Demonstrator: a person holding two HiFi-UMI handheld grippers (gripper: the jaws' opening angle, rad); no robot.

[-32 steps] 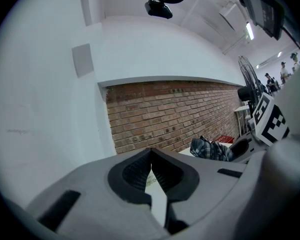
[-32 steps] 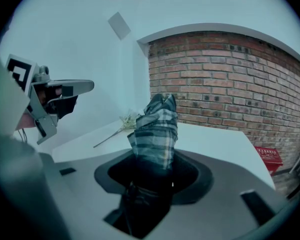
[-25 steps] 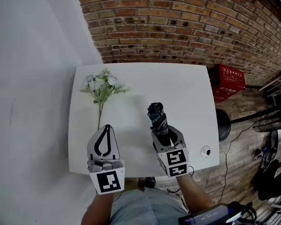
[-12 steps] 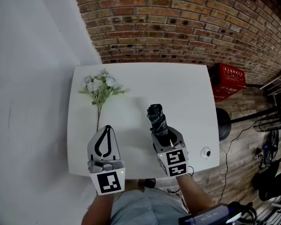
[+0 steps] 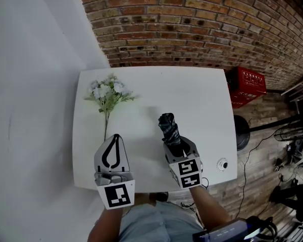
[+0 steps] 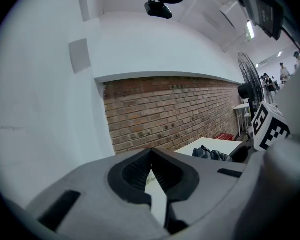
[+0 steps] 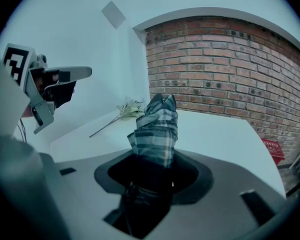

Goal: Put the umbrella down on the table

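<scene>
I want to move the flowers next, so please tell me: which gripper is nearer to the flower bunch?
Left. The left gripper sits just short of the flower bunch at its stem end, jaws shut. The right gripper, clamped on the umbrella, is farther off to the right.

The head view is looking steeply down from above the near edge of the bench (image 5: pixel 202 95) toward the far brick wall (image 5: pixel 192 29). The left gripper view is riding close behind the left hand-held gripper (image 6: pixel 151 156), facing that wall almost level. The right gripper view is looking along the right hand-held gripper (image 7: pixel 152 171), tilting down across the bench. All three are sharing bench and wall.
</scene>
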